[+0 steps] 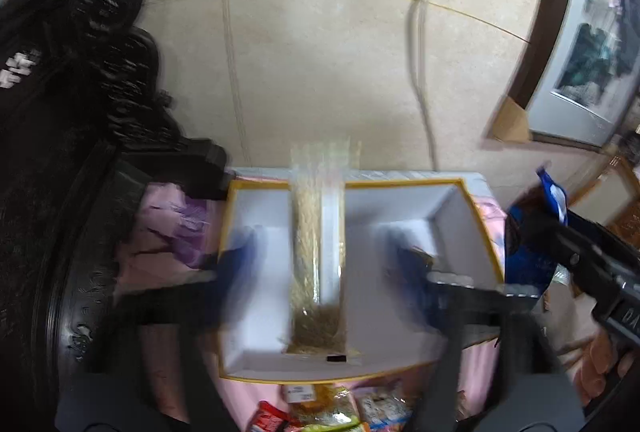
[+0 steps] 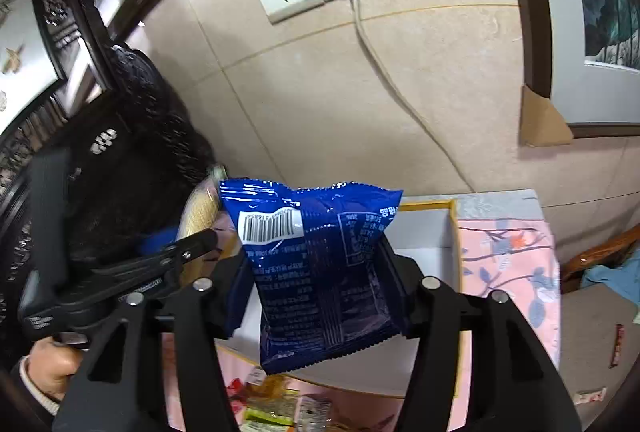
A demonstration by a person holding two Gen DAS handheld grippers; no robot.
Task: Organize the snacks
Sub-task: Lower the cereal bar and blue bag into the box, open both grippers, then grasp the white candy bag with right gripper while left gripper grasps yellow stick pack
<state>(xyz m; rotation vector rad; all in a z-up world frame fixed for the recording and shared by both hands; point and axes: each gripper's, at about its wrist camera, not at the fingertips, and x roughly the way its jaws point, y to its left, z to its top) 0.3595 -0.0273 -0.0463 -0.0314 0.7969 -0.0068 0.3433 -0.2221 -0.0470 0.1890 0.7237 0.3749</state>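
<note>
A white box (image 1: 448, 200) with a yellow rim sat against the tiled wall on a pink floral cloth (image 2: 508, 264), and it served as the collecting point for the snacks. Inside it, a long clear packet of golden-brown snack (image 1: 316, 256) stood tilted, its foot on the box floor near the front wall and its top leaning over the rear rim, apparently just let go: the left gripper (image 1: 320, 284) hovered over the box with its blue-padded fingers (image 1: 236, 264) spread wide on either side of the packet, touching neither side of it so far as the blur allowed. Just right of the box and above its front edge, the right gripper (image 2: 320, 296) carried a blue foil snack bag (image 2: 316, 272) upright between its fingers, barcode side to the camera. The bag filled the gap and hung clear of the box, so it seemed pinched by its sides, though how firmly could not be told. It looked bound for the box's free right half. More wrapped snacks (image 1: 332, 412) lay on the cloth in front of the box, still to be sorted
</note>
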